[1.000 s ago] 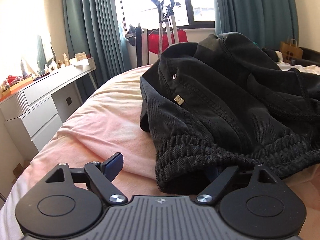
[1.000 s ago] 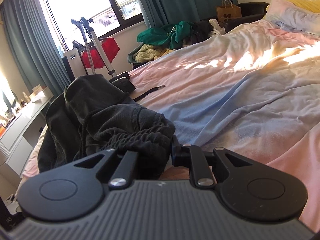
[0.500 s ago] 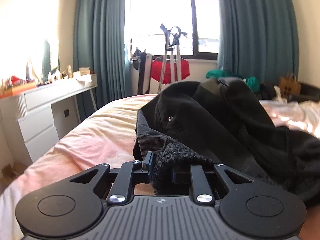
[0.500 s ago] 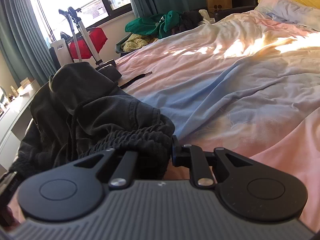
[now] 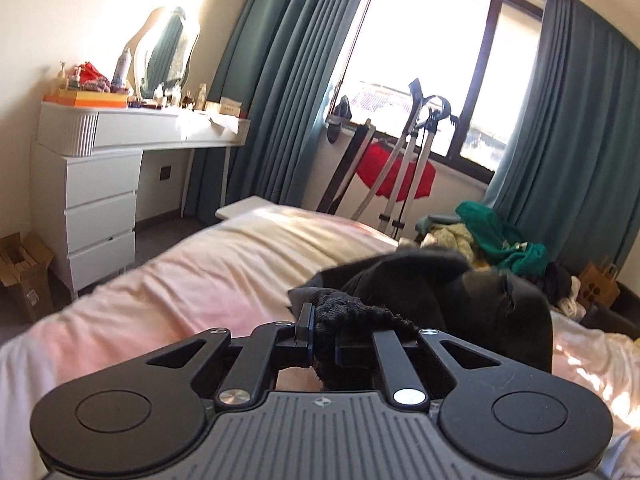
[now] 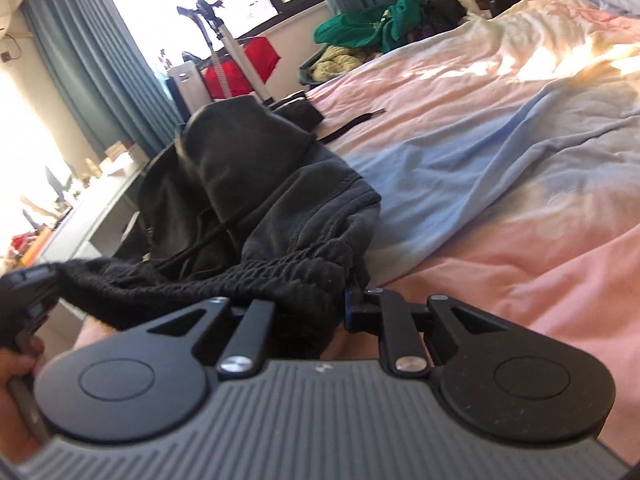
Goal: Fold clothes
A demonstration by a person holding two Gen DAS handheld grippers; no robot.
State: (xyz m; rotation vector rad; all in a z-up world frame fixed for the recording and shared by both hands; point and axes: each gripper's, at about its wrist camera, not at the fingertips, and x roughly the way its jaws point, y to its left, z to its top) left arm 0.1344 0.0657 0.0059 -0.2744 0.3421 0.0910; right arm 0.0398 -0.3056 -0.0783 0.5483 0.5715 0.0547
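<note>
A pair of black trousers with a ribbed elastic waistband lies bunched on the pink bed cover. My left gripper is shut on one end of the waistband, and the dark cloth hangs off to its right. My right gripper is shut on the other end of the waistband. In the right wrist view the waistband stretches leftwards to my left gripper, held by a hand at the frame's left edge. A black drawstring trails on the cover behind the trousers.
A white dresser with a mirror stands left of the bed. By the window are teal curtains, a metal stand and a red item. A pile of green and cream clothes and a paper bag lie beyond the bed.
My left gripper shut on the waistband and rose, pulling it up off the bed. The right gripper kept its hold and tilted, and the waistband now stretches between the two.
</note>
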